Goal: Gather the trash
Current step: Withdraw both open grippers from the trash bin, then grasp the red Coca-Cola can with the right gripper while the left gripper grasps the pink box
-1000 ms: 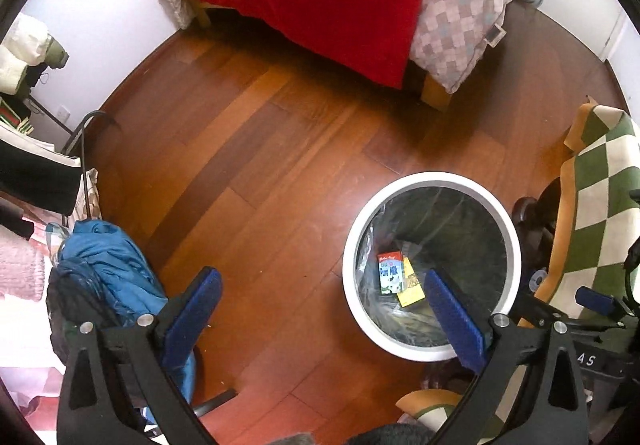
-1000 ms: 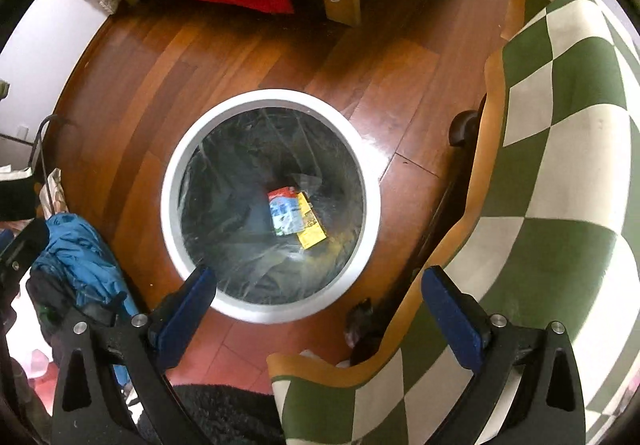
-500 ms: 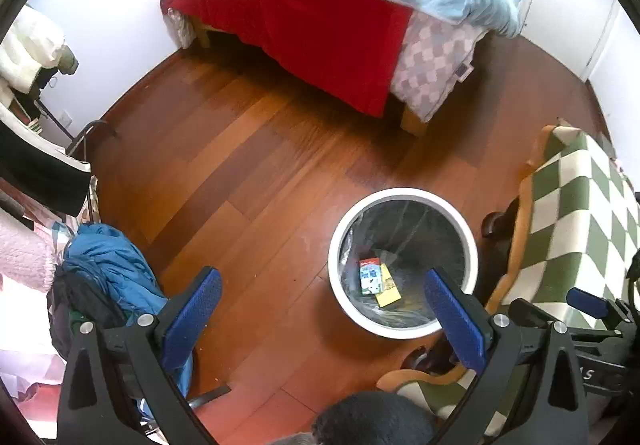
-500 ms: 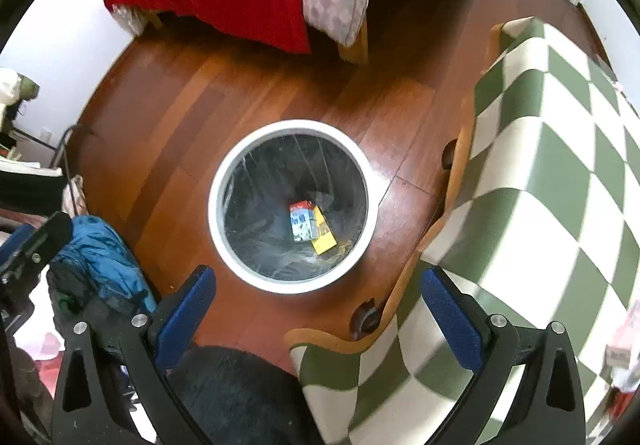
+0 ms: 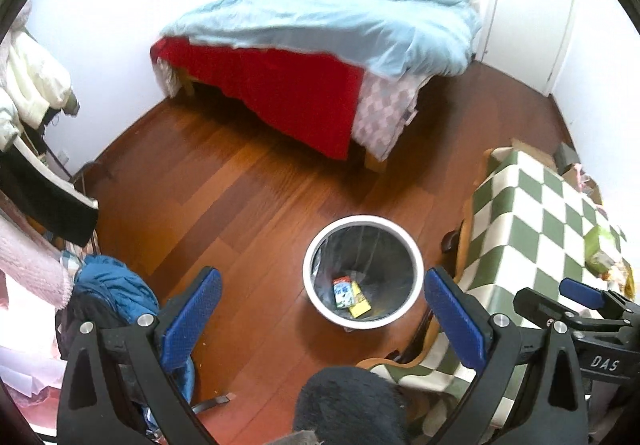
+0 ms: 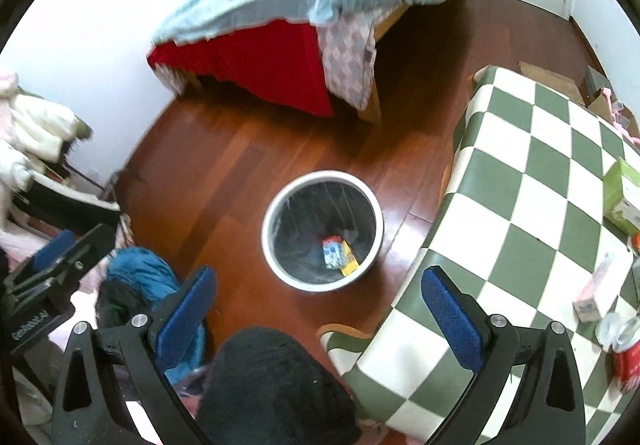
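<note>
A white-rimmed trash bin with a dark liner stands on the wooden floor. At its bottom lie a small blue and red carton and a yellow packet. My left gripper hangs high above the bin, open and holding nothing. My right gripper is also open and holds nothing, high over the bin's edge and the table corner. On the checked table lie a green box, a pink box and crushed cans.
A bed with a light blue duvet and red sheet fills the far side. Clothes and a blue jacket pile up at the left. The checked table stands right of the bin. A person's dark-haired head shows at the bottom.
Both grippers have risen and pulled back from the bin, which now looks smaller. The table top with its boxes and cans has come into view. Both grippers stay open.
</note>
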`<state>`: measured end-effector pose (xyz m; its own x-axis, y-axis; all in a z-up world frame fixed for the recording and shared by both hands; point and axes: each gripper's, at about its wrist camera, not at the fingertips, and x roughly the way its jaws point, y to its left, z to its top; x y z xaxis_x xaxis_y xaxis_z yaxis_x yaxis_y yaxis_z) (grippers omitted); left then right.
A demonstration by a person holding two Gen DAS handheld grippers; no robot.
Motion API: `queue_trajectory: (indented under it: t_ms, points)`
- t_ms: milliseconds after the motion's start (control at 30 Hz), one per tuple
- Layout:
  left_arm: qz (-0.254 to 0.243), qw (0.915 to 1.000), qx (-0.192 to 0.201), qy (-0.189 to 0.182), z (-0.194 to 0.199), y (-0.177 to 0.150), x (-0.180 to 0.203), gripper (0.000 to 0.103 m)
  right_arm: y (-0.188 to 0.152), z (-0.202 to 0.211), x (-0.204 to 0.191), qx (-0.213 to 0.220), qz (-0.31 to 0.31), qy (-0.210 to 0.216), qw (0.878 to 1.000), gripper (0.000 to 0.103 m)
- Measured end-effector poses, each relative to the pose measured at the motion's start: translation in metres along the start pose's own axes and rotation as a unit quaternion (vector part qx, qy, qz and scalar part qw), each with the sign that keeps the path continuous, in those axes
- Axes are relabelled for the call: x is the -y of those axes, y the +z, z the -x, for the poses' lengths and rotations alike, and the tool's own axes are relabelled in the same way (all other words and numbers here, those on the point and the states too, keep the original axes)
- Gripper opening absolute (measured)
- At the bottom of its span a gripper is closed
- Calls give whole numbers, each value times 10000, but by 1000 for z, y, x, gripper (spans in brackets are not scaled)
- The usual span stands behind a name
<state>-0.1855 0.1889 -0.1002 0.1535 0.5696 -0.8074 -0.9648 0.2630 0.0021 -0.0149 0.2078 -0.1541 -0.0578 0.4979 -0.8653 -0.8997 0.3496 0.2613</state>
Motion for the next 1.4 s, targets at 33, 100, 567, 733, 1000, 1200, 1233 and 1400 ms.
queue_trajectory:
  t_ms: [33,100,567,733,1000,1200,1233,1400]
  points:
    - [-29,10000,65,-19,8,0,5,103,-2,13,4,97,-62,64,9999,103]
    - [-72,9999,151,-19,23,1,15,103,-7,33,13,228,-191,161,9994,103]
    - [-1267,9874,-545,-777,-14,-56,202,103,-97,110,236,-355,-1380,-1452,9791,103]
    - [-2193,9696,-876,-645,-53,-90,294,103,-112,97,319,-1156,-1084,-2217,9622,103]
    - [-2874,9511,-997,-543,-73,-113,361,103,-116,48,381,-2126,-615,-2216,9497,103]
    - [-3048,9450,-989,-660,-75,-108,380,103,-118,46,402,-2009,-881,-1872,9575,90]
    - [-3057,9441,-1004,-716,-75,-105,384,103,-120,52,410,-1912,-1168,-1815,9575,90]
    - [-3089,9367,-1170,-1162,-80,-87,412,103,-145,92,458,-1068,-3300,-1259,9294,88]
